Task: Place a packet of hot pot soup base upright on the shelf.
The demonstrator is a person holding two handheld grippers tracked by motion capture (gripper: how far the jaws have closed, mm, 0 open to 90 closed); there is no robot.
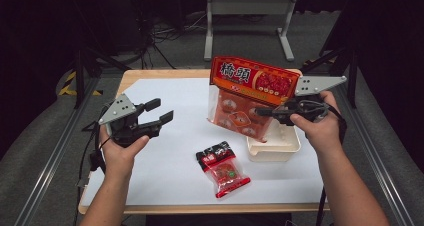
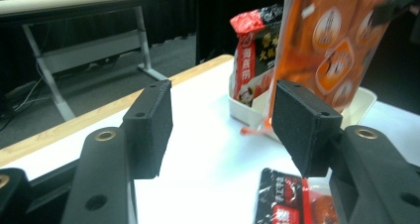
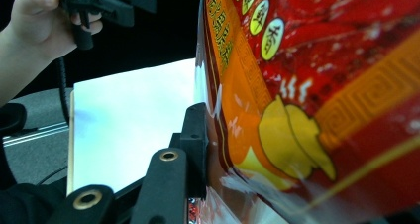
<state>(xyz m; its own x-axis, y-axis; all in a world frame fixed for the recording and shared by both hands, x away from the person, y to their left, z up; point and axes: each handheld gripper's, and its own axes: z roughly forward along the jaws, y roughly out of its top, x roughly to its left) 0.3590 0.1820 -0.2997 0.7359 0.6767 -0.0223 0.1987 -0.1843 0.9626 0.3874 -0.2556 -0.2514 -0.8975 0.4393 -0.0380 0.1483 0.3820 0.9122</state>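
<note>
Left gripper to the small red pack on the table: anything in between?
Nothing visible. The left gripper hangs open and empty over bare white sheet; the small pack lies flat nearer the front edge, with only sheet between them. The big bag, clamped in the right gripper, and the tray sit off to the side.

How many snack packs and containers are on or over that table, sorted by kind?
Large orange-red snack bags: 1, the large bag held by the right gripper
Small red-and-black snack packets: 2, the flat packet and the packet in the tray
White trays: 1, the white tray
Total: 4
</note>
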